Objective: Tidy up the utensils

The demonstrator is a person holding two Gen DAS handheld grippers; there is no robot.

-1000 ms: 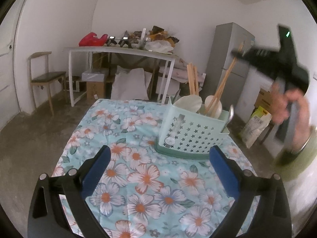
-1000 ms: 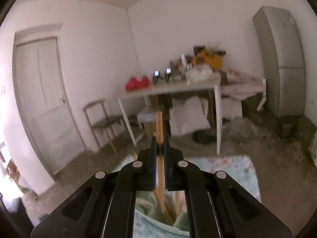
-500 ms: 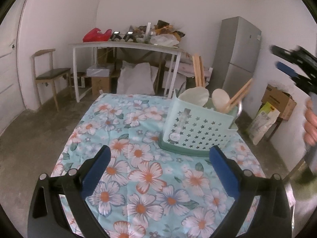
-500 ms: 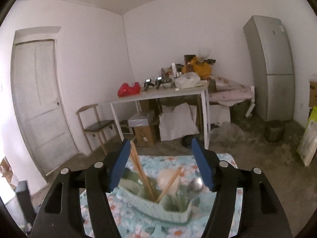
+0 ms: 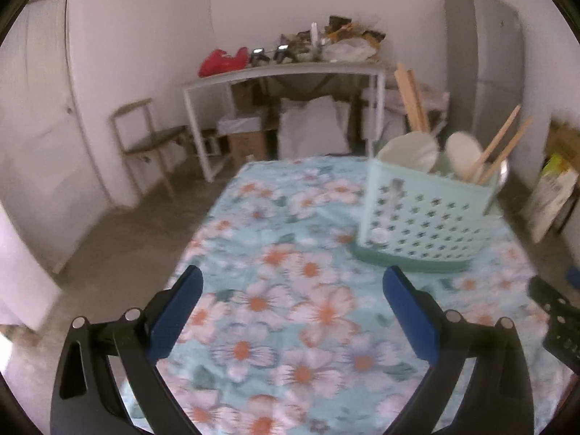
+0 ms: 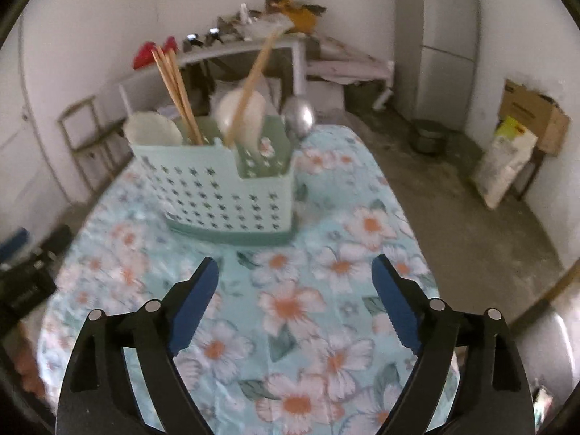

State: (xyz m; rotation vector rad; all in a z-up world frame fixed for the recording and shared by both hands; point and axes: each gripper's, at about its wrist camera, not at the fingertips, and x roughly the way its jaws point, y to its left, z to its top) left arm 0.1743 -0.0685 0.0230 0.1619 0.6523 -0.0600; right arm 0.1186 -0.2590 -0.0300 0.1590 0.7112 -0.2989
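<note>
- Since a second ago, when the right tongs (image 6: 291, 290) were clamped on a wooden chopstick above the caddy, their jaws have just been opening; they now stand wide with nothing between them, only flowered cloth below.
- That chopstick now leans in the mint utensil caddy (image 6: 224, 188), which stands on the counter (image 6: 362, 224) at 12 o'clock of the right tongs, well apart from them.
- In the caddy: 1 pair of chopsticks (image 6: 174, 87) at its 11 o'clock, a leaning chopstick (image 6: 250, 76) crossing a white spoon (image 6: 241, 108), and a steel spoon (image 6: 299, 116) at its 1 o'clock.
- From the left view, the left tongs (image 5: 290, 297) are also wide open and empty, with the caddy (image 5: 427, 217) at their 1 o'clock.
- No loose utensil shows on the cloth in either view, so I judge the sorting finished or close to it.
- No brand or writing is legible; a yellow-labelled sack (image 6: 504, 159) on the floor is too blurred to read.
</note>
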